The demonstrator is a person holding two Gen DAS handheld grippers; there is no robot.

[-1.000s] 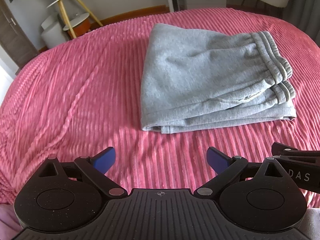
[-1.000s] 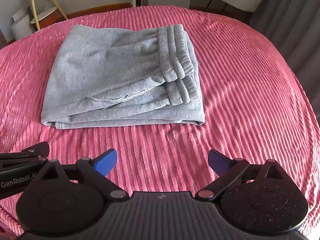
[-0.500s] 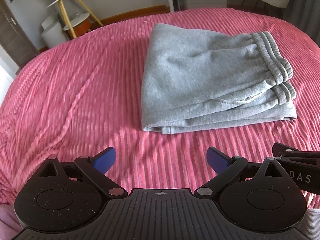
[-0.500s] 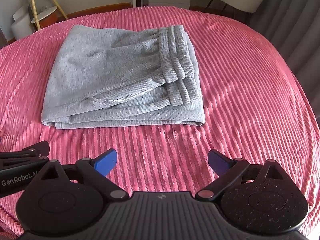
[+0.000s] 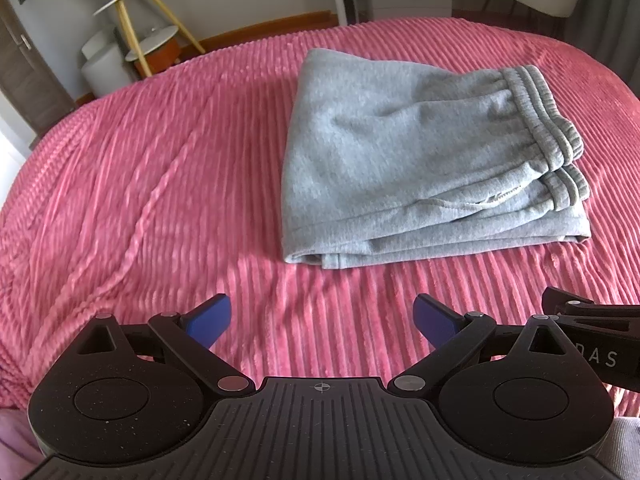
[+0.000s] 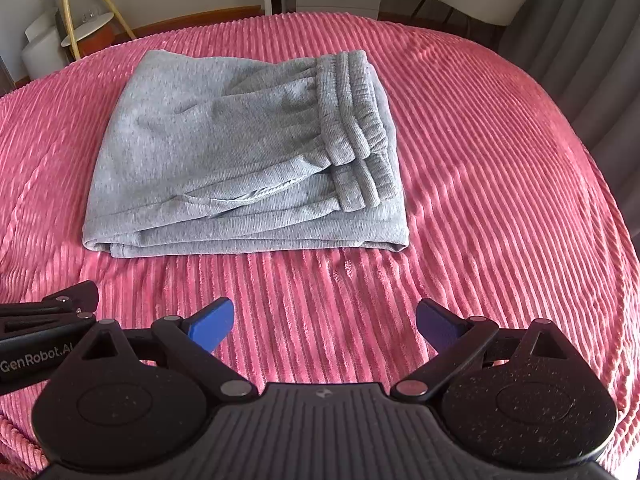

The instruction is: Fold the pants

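Item: grey pants (image 6: 240, 152), folded in compact stack, mid bed (image 6: 480, 160), waistband to right. No shift vs 1 s ago. Left gripper (image 5: 322, 320) & right gripper (image 6: 324, 322): both spread, empty, well short of cloth, unmoved. Judgement: fold prob. complete.

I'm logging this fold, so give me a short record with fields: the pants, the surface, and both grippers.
pants: grey sweatpants, folded into a flat stack, waistband on the right side
surface: pink ribbed bedspread
left gripper: jaws open, empty, short of the pants
right gripper: jaws open, empty, short of the pants
contact: none
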